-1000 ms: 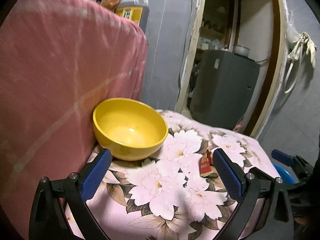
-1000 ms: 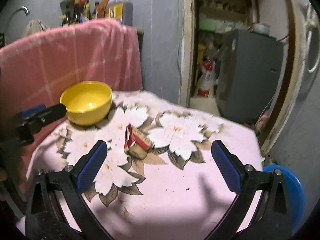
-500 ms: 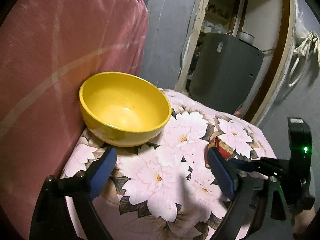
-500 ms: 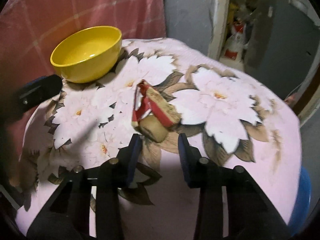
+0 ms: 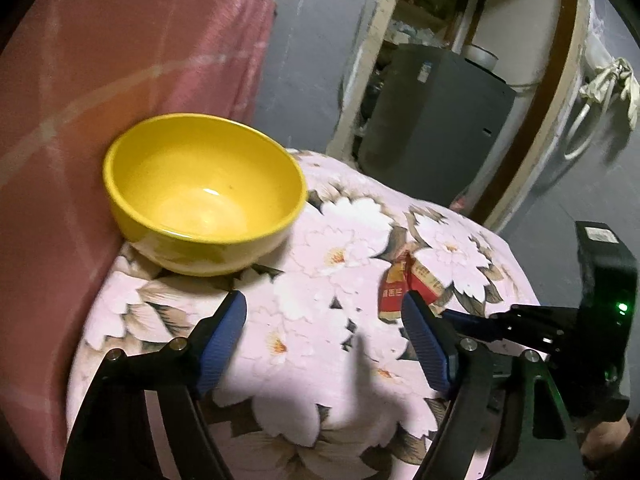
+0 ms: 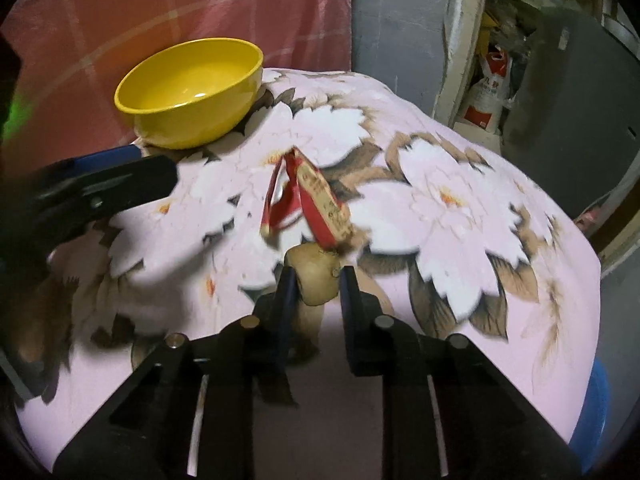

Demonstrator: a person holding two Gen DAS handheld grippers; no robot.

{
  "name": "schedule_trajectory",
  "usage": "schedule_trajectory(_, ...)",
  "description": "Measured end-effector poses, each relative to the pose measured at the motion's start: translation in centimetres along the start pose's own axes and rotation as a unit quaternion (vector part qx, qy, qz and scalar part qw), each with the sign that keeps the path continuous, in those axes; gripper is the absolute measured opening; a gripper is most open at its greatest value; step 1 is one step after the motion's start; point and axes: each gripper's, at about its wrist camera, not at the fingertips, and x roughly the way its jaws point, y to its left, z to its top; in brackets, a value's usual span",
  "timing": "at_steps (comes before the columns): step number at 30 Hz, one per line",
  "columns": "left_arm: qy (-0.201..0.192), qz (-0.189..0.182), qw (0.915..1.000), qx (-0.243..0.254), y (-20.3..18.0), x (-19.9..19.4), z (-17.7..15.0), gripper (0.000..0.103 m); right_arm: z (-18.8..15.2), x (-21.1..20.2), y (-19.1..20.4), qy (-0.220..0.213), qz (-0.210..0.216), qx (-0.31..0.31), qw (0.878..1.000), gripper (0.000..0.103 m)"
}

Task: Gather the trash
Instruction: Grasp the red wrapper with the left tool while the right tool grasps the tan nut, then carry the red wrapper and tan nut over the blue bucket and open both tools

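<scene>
Broadly, a worktop [image 6: 460, 320] under a pink flowered cloth fills both views, with a pink hanging fabric [image 5: 120, 40] behind it and a yellow bowl [image 5: 204, 192] standing empty at the back left. Near the middle of the cloth lies the trash: a crushed red-and-tan packet [image 6: 316, 200] with a tan lump [image 6: 314, 280] at its near end. The right gripper [image 6: 316, 286] has just been closing, and its jaws now pinch that tan lump from both sides. The left gripper [image 5: 324, 332] has its jaws spread, narrowing a little, with only cloth between them, just short of the bowl. The grip looks shallow, near the jaw tips, so the packet may slip or tear away when lifted; a pinched fold of cloth could also drag the bowl.
</scene>
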Motion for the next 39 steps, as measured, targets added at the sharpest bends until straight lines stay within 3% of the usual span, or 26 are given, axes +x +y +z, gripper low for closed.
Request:
schedule_trajectory(8, 0.034, -0.031, 0.9988, 0.015, -1.8, 1.9, 0.4, 0.072, -3.2, -2.9, -2.5, -0.012, -0.012, 0.044, 0.999, 0.030)
schedule_trajectory(12, 0.052, -0.043, 0.9974, 0.026, -2.8, 3.3, 1.0, 0.065, -4.7, -4.2, -3.9, -0.025, -0.016, 0.083, 0.996, 0.030)
schedule_trajectory(16, 0.070, -0.029, 0.9966, 0.032, -3.6, 4.8, 1.3, 0.051, -5.8, -4.8, -4.7, -0.040, -0.013, 0.121, 0.992, 0.030)
schedule_trajectory(20, 0.089, -0.022, 0.9955, 0.027, -4.0, 6.0, 1.4, 0.026, -6.8, -5.3, -5.0, -0.054, -0.007, 0.148, 0.988, 0.030)
schedule_trajectory(22, 0.089, -0.024, 0.9953, 0.030, -4.2, 6.0, 1.4, 0.016, -7.0, -5.5, -4.9, -0.058, -0.005, 0.153, 0.986, 0.030)
schedule_trajectory(25, 0.083, -0.029, 0.9956, 0.033, -4.6, 5.5, 1.3, 0.011, -7.1, -5.5, -4.7, -0.067, -0.002, 0.160, 0.985, 0.030)
schedule_trajectory(26, 0.080, -0.030, 0.9957, 0.035, -4.8, 5.2, 1.3, 0.004, -7.4, -5.8, -4.7, -0.070, 0.001, 0.164, 0.984, 0.030)
schedule_trajectory(39, 0.053, -0.038, 0.9962, 0.058, -8.0, 1.2, 0.0, 0.000, -10.2, -9.7, -4.8, -0.113, 0.005, 0.201, 0.973, 0.030)
